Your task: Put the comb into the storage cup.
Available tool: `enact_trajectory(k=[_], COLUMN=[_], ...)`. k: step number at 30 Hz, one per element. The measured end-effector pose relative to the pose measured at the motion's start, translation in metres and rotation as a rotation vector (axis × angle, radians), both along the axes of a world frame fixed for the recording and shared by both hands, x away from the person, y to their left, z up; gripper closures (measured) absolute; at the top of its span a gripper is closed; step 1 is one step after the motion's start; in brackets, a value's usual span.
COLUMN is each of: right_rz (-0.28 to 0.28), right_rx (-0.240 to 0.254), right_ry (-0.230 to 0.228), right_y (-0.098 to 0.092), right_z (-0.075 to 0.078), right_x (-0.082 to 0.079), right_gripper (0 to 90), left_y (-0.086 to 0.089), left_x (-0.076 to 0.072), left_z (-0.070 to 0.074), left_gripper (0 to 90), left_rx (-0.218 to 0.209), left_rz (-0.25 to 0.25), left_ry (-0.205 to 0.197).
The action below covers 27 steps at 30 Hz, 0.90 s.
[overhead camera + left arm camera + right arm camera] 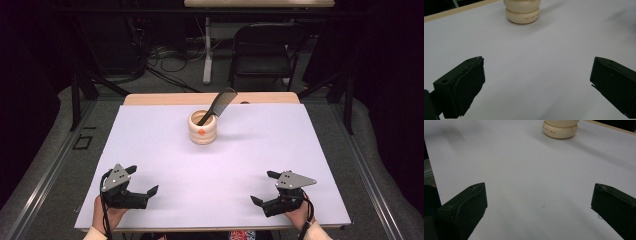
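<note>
Nothing handled yet: black comb point(218, 105) leaning in cream cup point(203, 128), left gripper point(141, 180) and right gripper point(265, 187) empty, jaws spread, well apart.

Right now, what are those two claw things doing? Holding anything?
Left gripper: open, holding nothing.
Right gripper: open, holding nothing.

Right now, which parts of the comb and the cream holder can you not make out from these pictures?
- Comb: in the high view its lower end is hidden inside the holder.
- Holder's top: cut off by the upper edge in the left gripper view and the right gripper view.
- Small red print on the holder: too small to read in both gripper views.
- Orange mark on the holder, high view: too small to identify.
</note>
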State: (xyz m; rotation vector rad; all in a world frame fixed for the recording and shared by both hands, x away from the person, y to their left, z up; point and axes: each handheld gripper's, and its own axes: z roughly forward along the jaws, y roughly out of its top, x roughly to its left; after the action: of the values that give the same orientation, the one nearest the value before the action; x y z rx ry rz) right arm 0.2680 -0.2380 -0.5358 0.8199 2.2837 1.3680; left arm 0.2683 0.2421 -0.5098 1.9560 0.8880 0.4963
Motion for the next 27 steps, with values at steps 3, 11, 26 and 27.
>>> enact_trajectory(k=[3,11,26,27], right_rz=[0.0,-0.002,-0.003,-0.003], right_rx=[0.0,0.001,0.002,0.002], right_ry=[-0.001,-0.001,-0.001,0.001], right_y=[0.0,0.0,0.0,0.0], right_z=[0.0,0.0,-0.001,0.0], right_x=[0.0,0.0,0.0,0.0], right_gripper=[0.0,0.0,0.0,0.0], left_y=[0.001,0.003,0.009,0.009], left_x=[-0.002,-0.009,-0.02,-0.02], left_z=[-0.002,-0.003,-0.007,-0.008], left_gripper=[0.0,0.0,0.0,0.0], left_rx=[0.0,0.002,0.0,-0.003], left_rz=[0.003,0.013,0.024,0.025], left_ry=[0.002,-0.001,-0.013,-0.012])
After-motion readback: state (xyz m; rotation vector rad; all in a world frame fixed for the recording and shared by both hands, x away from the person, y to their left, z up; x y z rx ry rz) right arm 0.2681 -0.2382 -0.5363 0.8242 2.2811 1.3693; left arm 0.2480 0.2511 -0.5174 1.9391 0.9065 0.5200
